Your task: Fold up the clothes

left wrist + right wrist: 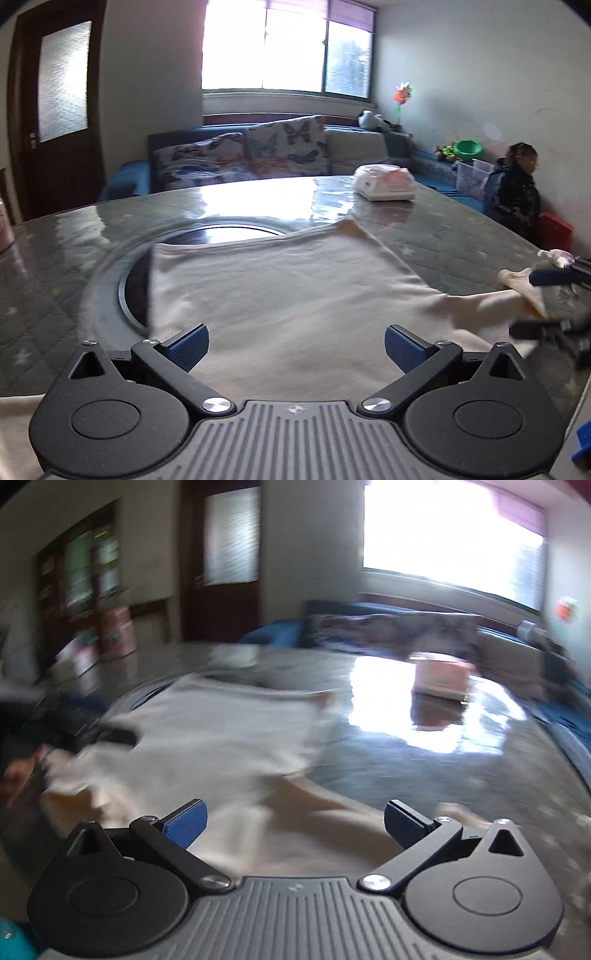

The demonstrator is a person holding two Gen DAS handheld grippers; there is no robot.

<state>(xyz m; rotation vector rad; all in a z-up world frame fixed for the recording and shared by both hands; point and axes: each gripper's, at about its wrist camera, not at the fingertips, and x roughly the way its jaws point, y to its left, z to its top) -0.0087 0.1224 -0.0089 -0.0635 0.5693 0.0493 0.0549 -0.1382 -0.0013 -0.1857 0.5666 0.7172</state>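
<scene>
A cream garment (pixel 280 295) lies spread flat on the grey table (pixel 461 240), partly covering a round dark inset. My left gripper (pixel 296 349) hovers low over its near part, blue pads wide apart and nothing between them. One sleeve (pixel 517 282) stretches to the right, its end curled up beside my right gripper (pixel 543 301). The right wrist view is heavily blurred. There the right gripper (pixel 295 825) is open above the cream garment (pixel 221 731), and its pads hold nothing.
A white and pink bundle (pixel 384 182) sits at the far side of the table. The round dark inset (pixel 221 232) shows beyond the garment. Behind stands a blue sofa with butterfly cushions (pixel 258 151). A person (pixel 517 184) sits at the right wall.
</scene>
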